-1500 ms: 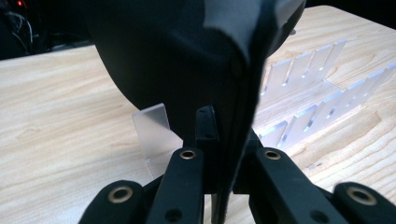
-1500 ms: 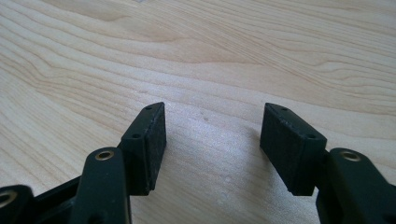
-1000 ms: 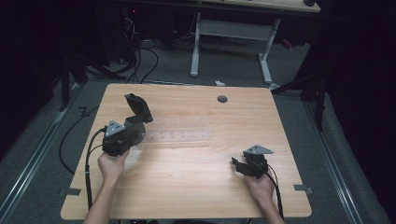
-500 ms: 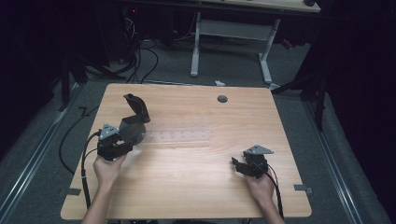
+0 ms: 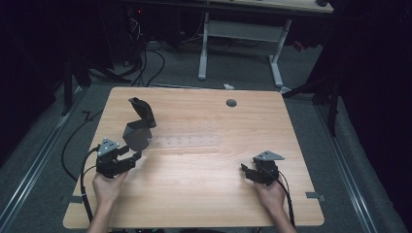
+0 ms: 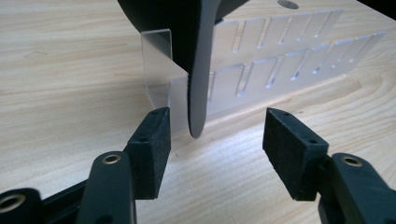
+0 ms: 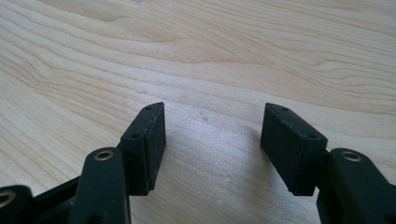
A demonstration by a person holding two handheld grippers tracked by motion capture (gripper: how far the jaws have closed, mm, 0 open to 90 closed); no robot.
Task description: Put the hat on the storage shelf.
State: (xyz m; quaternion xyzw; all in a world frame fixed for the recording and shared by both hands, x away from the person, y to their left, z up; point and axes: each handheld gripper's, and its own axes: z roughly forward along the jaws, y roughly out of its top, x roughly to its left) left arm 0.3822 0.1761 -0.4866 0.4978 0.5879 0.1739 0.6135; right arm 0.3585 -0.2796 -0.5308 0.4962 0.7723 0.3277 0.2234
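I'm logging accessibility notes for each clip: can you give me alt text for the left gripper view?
The left gripper is open, its two black jaws on either side of the lower edge of a dark curved object that stands in a clear slotted rack. The rack lies on a light wooden table, running away to the upper right.

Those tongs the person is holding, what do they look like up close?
Both the left tongs and the right tongs are black, each topped by a grey three-cornered plate, with a black cable trailing back. Each ends in two jaws faced with flat, dark, textured pads. The forearms are bare, with no sleeves.
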